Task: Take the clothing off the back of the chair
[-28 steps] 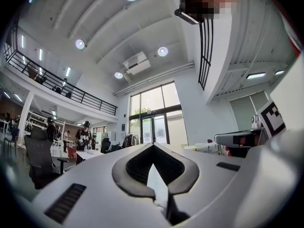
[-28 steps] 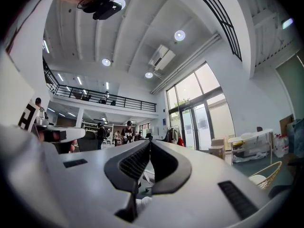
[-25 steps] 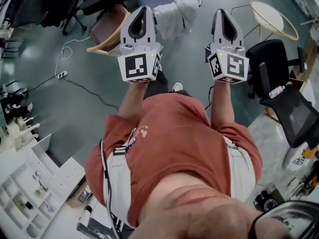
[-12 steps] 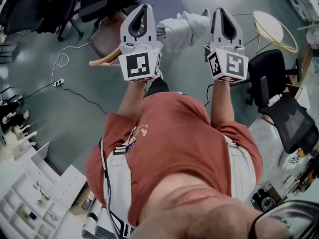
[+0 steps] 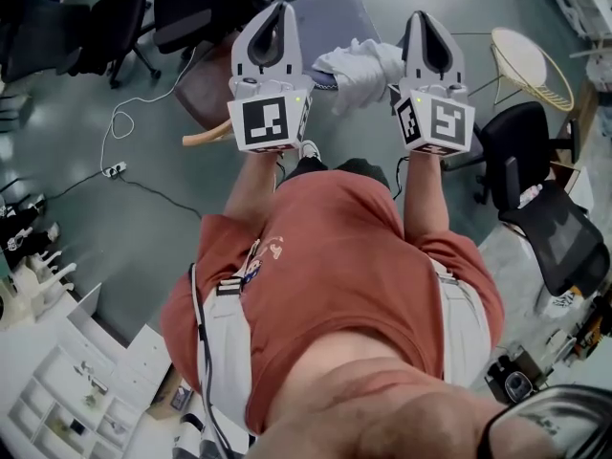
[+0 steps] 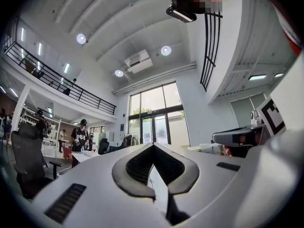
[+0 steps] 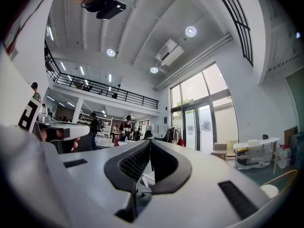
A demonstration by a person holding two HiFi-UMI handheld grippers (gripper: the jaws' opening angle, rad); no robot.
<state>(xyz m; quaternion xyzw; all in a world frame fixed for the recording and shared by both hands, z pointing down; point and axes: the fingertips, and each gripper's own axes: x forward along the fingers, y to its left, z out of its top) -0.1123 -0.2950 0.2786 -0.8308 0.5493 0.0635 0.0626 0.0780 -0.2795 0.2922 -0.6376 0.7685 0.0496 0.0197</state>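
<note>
In the head view a white garment (image 5: 359, 63) lies draped over the back of a chair with a grey seat (image 5: 330, 12). It shows between my two grippers, a little further out and lower than their tips. My left gripper (image 5: 281, 8) is held out level with its jaws together and nothing between them. My right gripper (image 5: 425, 15) is alongside it, also shut and empty. The left gripper view has the closed tips (image 6: 153, 145) pointing across the hall, and the right gripper view likewise (image 7: 150, 141). Neither gripper view shows the garment.
A brown chair with a wooden arm (image 5: 206, 84) stands left of the garment. Black office chairs stand at the right (image 5: 540, 194) and upper left (image 5: 191, 3). A round wire-frame table (image 5: 531, 55) is at the upper right. A cable with a power strip (image 5: 115, 169) lies on the floor.
The chair and white garment have come closer and now sit between the two gripper tips. Both grippers stayed shut and side by side as the person walked forward.
</note>
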